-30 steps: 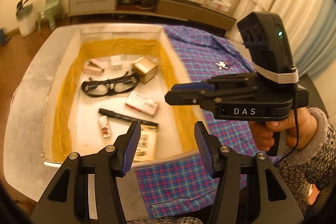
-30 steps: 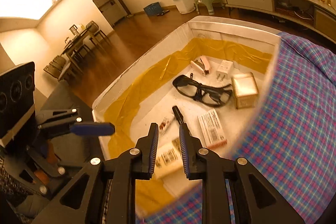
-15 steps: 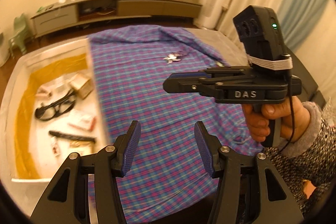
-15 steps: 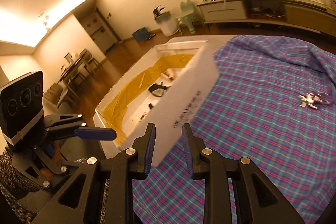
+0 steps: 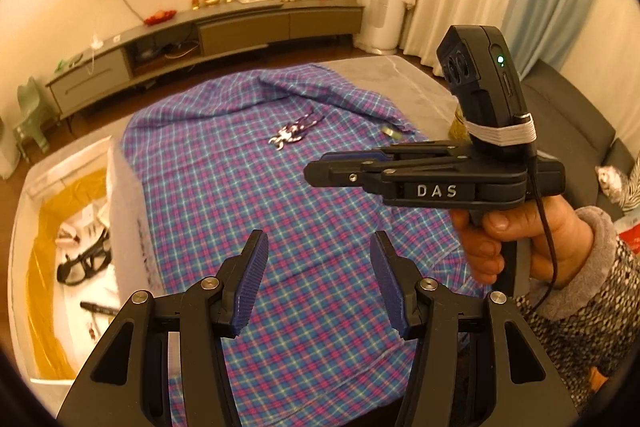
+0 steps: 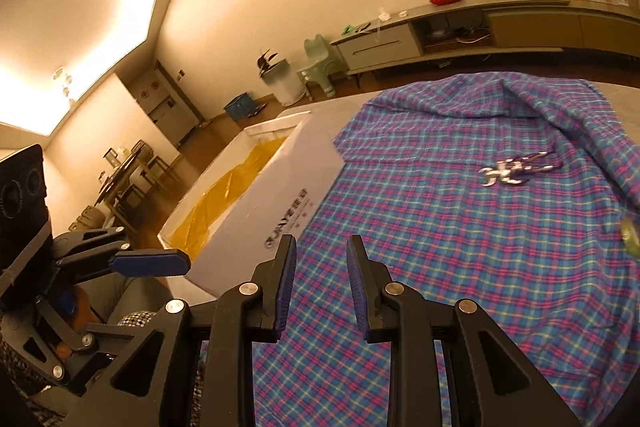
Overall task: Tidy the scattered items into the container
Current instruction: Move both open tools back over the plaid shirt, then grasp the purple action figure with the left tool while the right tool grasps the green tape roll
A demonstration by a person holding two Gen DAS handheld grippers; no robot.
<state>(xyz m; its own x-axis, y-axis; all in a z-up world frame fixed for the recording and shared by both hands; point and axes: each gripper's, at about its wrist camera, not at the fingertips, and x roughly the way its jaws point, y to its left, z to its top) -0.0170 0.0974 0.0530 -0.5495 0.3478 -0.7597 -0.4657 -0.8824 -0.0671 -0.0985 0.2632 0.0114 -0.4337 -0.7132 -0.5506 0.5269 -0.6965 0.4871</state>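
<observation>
Right now your left gripper (image 5: 316,283) hangs over the plaid cloth (image 5: 248,187) with its jaws spread wide and nothing between them. Your right gripper (image 6: 320,283) has its jaws parted by a narrower gap, also with nothing in it; only cloth shows through.

A small silvery metal piece (image 5: 294,134) lies on the cloth well ahead of your left jaws and slightly left of their centre line. From the right wrist view it (image 6: 516,169) sits far ahead and off to the right of that gap. A small round greenish thing (image 5: 390,132) rests near the cloth's far fold, to the right of the metal piece.

The white foam container (image 5: 120,187) stands at the cloth's left edge, well left of both pairs of jaws. Inside it, glasses (image 5: 82,263) and a dark pen (image 5: 98,308) lie on the floor.
</observation>
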